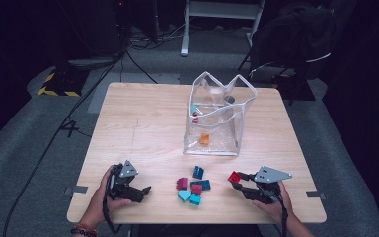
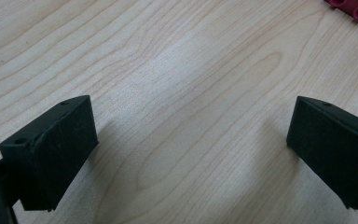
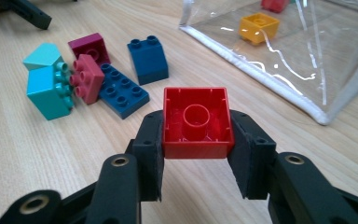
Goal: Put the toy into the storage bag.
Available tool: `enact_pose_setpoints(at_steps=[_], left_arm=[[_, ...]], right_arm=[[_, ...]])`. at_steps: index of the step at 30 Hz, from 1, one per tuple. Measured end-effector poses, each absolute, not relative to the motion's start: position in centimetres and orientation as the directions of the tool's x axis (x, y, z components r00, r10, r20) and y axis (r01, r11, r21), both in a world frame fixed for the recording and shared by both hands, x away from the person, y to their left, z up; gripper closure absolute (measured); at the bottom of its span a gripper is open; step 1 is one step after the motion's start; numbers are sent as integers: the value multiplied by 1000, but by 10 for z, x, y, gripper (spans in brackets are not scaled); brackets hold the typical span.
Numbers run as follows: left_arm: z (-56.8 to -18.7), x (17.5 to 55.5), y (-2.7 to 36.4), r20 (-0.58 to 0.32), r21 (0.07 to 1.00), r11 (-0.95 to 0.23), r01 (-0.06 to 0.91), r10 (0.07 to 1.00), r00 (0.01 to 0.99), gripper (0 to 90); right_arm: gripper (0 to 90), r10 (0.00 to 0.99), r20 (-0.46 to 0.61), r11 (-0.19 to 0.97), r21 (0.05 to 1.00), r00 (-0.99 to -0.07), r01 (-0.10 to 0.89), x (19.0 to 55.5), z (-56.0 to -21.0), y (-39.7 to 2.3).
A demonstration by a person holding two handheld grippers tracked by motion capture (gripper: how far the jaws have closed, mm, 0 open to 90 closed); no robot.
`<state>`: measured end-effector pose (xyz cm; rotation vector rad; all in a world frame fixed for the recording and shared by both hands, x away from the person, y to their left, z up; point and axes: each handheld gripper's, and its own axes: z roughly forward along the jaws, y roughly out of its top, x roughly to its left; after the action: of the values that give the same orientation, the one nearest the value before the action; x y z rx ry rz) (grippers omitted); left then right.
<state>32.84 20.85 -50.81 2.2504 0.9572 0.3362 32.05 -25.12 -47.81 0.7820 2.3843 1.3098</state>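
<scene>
Red square plastic block (image 3: 196,122) sits between the two black pads of the right claw (image 3: 196,140), which squeeze it from both sides. Its hollow underside faces the right gripper view's camera. In the high view the block (image 1: 235,177) is held at the right front part of the light wooden desk (image 1: 143,123), near a small pile of loose blocks: a dark blue flat one (image 3: 121,90), a dark blue tall one (image 3: 148,59), a pink one (image 3: 88,77), a dark red one (image 3: 92,47) and teal ones (image 3: 49,93). Behind them stands a clear plastic bag (image 1: 219,118) with an orange block (image 3: 258,25) inside. The left claw (image 1: 140,190) rests on the desk at the front left, jaws spread wide with nothing between them.
</scene>
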Motion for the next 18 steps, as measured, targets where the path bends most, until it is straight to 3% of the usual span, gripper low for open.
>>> enact_pose_setpoints(at_steps=[18], left_arm=[[-508, 328, 209, -20, 663, -514, 545, 714, 699, 19]], right_arm=[[593, 643, -7, 385, 867, -766, 316, 331, -469, -267]])
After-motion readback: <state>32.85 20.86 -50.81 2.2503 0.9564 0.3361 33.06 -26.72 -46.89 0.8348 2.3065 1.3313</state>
